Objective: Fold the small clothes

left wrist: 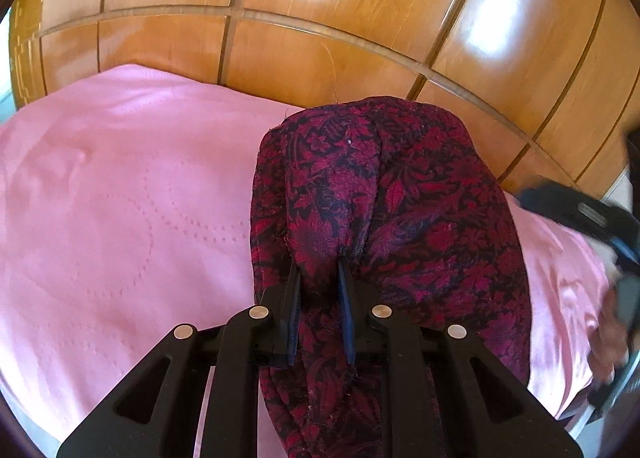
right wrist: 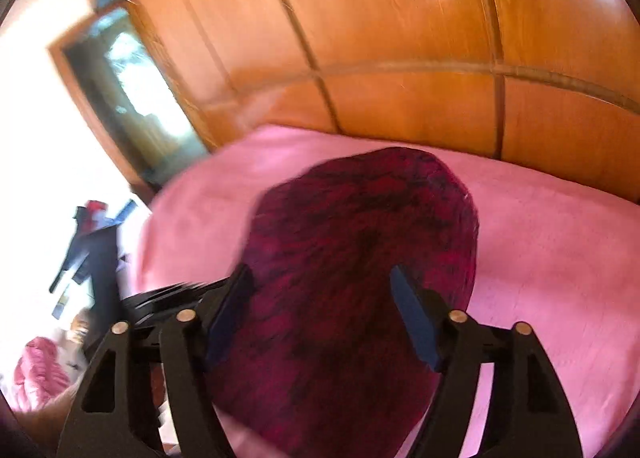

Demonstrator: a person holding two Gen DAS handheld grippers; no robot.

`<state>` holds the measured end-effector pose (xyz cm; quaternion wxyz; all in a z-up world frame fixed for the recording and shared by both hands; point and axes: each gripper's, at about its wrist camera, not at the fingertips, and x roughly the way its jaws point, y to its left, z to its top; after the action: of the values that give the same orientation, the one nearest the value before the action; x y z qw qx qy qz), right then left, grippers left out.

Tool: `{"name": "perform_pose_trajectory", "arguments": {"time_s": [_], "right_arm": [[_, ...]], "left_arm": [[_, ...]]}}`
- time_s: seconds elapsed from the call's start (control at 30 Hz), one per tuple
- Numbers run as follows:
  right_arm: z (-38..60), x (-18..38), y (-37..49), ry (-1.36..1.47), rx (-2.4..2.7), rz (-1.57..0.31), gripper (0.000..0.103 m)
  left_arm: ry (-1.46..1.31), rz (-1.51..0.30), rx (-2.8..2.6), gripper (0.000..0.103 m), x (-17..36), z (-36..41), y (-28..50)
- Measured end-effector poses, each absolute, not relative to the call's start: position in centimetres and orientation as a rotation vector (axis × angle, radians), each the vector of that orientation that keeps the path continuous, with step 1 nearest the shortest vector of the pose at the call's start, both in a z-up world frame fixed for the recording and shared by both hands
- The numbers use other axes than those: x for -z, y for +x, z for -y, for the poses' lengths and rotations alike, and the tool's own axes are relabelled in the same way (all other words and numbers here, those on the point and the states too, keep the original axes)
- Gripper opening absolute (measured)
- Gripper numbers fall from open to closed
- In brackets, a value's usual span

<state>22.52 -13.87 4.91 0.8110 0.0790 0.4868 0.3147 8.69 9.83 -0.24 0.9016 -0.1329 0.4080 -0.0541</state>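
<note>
**Left pinches the garment, right spread above it**

Your left gripper (left wrist: pixel 320 264) is clamped on a bunched fold of the dark red patterned garment (left wrist: pixel 400 197), which lies on the pink bedsheet (left wrist: pixel 120 197) and runs back under the fingers. Your right gripper (right wrist: pixel 322 278) stands spread, the cloth between its fingers; the blur seems to show no contact.
</note>
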Motion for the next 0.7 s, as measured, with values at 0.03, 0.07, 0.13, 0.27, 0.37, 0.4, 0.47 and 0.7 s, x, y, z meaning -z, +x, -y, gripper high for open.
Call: {"name": "perform_pose_trajectory", "arguments": {"time_s": [0.03,0.07,0.13,0.27,0.37,0.4,0.47,0.7], "right_arm": [[13.2,-4.3,23.7,0.162,-0.654,-1.065,0.065],[12.5,-3.4,25.0,0.148,-0.635,-1.09,0.065],[11.3,-1.9,26.9,0.13,-0.604,-1.154,0.065],[9.6,0.9,27.9,0.078,-0.591,-1.221,0.069],[7.7,1.3,27.1,-0.046,-0.566,-1.171,0.074],[7.6,1.0,26.6,-0.063,-0.565,-1.149,0.077],[7.8,0.4,26.0,-0.056,-0.597,-1.113,0.084],[9.3,-1.3,23.9,-0.011,-0.605,-1.033,0.092]], "left_arm": [[-0.266,-0.842,0.107,0.016,0.4,-9.8,8.7],[-0.265,-0.84,0.103,0.016,0.5,-9.7,8.8],[-0.271,-0.84,0.092,0.016,0.8,-9.9,8.8],[-0.258,-0.841,0.06,0.016,1.6,-9.8,8.8],[-0.275,-0.837,0.038,0.016,1.5,-9.9,8.4],[-0.277,-0.833,0.025,0.016,1.3,-10.0,8.1],[-0.242,-0.816,-0.004,0.016,0.6,-9.7,7.5],[-0.149,-0.771,-0.074,0.03,-1.3,-8.4,6.0]]}}
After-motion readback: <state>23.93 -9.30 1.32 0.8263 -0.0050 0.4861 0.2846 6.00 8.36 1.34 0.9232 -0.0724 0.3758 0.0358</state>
